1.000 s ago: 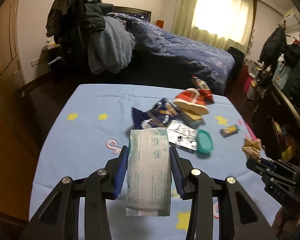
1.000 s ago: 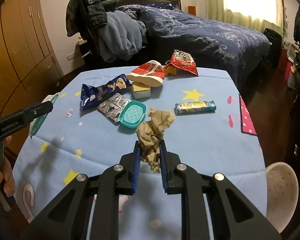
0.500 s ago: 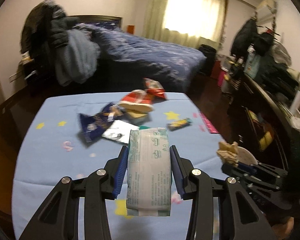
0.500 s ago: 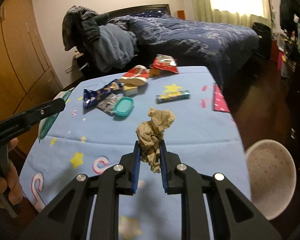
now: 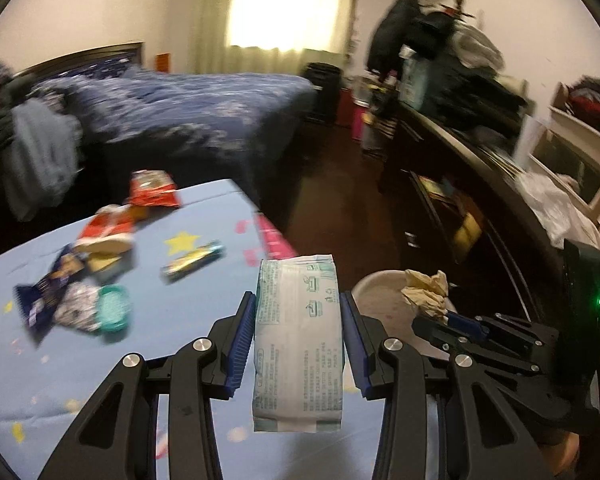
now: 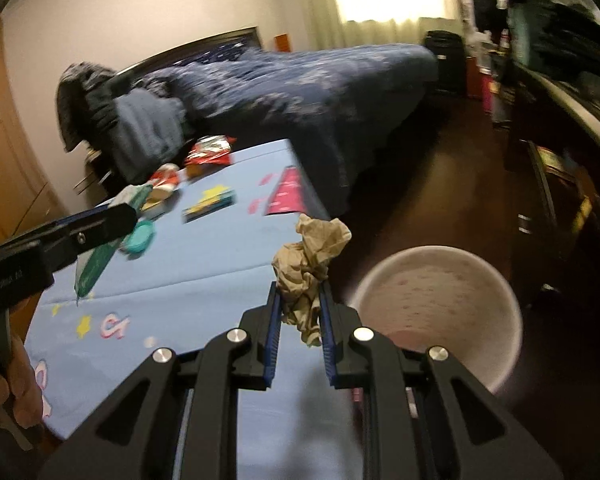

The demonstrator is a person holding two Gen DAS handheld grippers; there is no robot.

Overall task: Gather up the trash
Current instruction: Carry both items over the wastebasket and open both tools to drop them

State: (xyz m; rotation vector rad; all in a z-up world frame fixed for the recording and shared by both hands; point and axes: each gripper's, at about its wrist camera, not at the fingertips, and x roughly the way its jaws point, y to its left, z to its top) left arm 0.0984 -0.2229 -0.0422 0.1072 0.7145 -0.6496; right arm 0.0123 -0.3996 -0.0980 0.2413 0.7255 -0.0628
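left wrist view: the left tool pinches a flat, rectangular tissue pack of soft, pale green-and-white printed film, held by its long sides and standing out ahead of the jaws. it hangs over the near edge of the surface, a table under a light blue cloth with yellow stars. the step in hand looks like the carry to the bin: a round, pale waste bin stands on the floor just beyond that edge, and the right tool hovers over its rim with a crumpled brown paper wad. left on the cloth are a red snack bag, a dark blue wrapper, a teal lid and a small candy bar, all blurred.

right wrist view: the right tool is pressed nearly together on the wad, a creased, springy lump of thin paper. the bin gapes just to its right, its speckled inside seemingly empty. the next move calls for bringing each tool over the mouth and spreading the jaws; the light wad may cling to the ribbed blue pads.
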